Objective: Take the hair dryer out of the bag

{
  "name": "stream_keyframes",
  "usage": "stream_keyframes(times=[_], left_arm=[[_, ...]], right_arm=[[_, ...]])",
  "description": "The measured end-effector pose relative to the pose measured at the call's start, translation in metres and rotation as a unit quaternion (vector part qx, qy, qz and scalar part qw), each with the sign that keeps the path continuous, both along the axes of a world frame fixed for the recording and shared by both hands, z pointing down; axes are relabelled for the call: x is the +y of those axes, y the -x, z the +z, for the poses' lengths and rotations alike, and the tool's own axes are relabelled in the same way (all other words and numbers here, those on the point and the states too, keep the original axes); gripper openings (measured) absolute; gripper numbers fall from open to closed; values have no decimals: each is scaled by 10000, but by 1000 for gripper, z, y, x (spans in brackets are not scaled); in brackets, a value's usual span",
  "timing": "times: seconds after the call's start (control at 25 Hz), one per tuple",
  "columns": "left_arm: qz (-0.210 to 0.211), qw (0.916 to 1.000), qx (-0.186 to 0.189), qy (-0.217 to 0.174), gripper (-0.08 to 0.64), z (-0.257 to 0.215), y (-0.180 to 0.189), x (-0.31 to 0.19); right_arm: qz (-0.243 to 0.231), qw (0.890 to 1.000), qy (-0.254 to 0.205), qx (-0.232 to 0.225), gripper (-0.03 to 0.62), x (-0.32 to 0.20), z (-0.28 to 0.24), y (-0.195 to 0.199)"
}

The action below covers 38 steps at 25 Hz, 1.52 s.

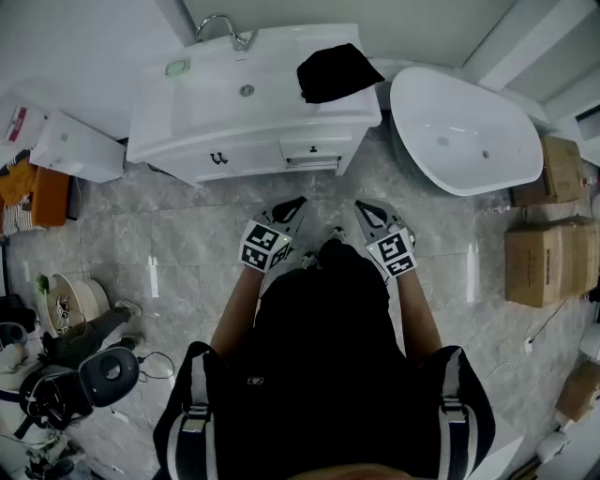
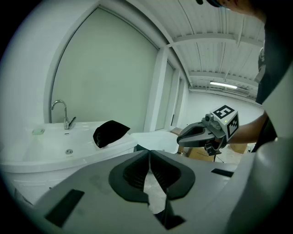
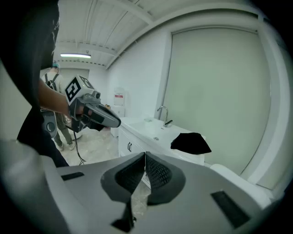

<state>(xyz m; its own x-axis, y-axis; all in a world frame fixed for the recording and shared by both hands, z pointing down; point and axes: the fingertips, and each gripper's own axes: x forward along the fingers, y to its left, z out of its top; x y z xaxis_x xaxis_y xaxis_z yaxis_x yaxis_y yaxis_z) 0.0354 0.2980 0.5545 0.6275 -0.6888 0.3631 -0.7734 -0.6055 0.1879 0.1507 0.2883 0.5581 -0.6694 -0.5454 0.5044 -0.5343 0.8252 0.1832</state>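
Note:
A black bag (image 1: 336, 71) lies on the right end of the white sink counter (image 1: 216, 117); it also shows in the left gripper view (image 2: 110, 132) and the right gripper view (image 3: 190, 143). No hair dryer shows anywhere. My left gripper (image 1: 297, 202) and right gripper (image 1: 362, 205) hang side by side over the floor, well short of the vanity and the bag. Both point towards the sink. The left gripper's (image 2: 149, 153) jaws are shut with nothing between them, and so are the right gripper's (image 3: 145, 155).
A faucet (image 1: 225, 26) stands at the back of the sink. A white bathtub (image 1: 464, 131) sits right of the vanity, with cardboard boxes (image 1: 548, 258) further right. A white box (image 1: 75, 145) and cluttered equipment (image 1: 66, 375) are on the left of the tiled floor.

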Motion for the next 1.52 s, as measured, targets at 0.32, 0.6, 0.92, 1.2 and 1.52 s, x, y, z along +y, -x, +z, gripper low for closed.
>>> stream_keyframes(times=[0.32, 0.6, 0.92, 1.2, 1.52], left_arm=[[-35, 10000, -12, 6, 21, 2, 2, -3], [1, 10000, -5, 61, 21, 6, -1, -9], [-75, 9998, -27, 186, 21, 14, 1, -25], [-265, 9992, -29, 297, 21, 20, 5, -58], [-502, 9981, -113, 346, 21, 6, 9, -114]], right_arm=[[-16, 10000, -42, -22, 60, -6, 0, 2], [19, 10000, -49, -44, 60, -12, 3, 4], [11, 10000, 53, -1, 60, -30, 12, 0], [-178, 9996, 161, 163, 60, -64, 23, -5], [-507, 9983, 137, 239, 60, -125, 27, -10]])
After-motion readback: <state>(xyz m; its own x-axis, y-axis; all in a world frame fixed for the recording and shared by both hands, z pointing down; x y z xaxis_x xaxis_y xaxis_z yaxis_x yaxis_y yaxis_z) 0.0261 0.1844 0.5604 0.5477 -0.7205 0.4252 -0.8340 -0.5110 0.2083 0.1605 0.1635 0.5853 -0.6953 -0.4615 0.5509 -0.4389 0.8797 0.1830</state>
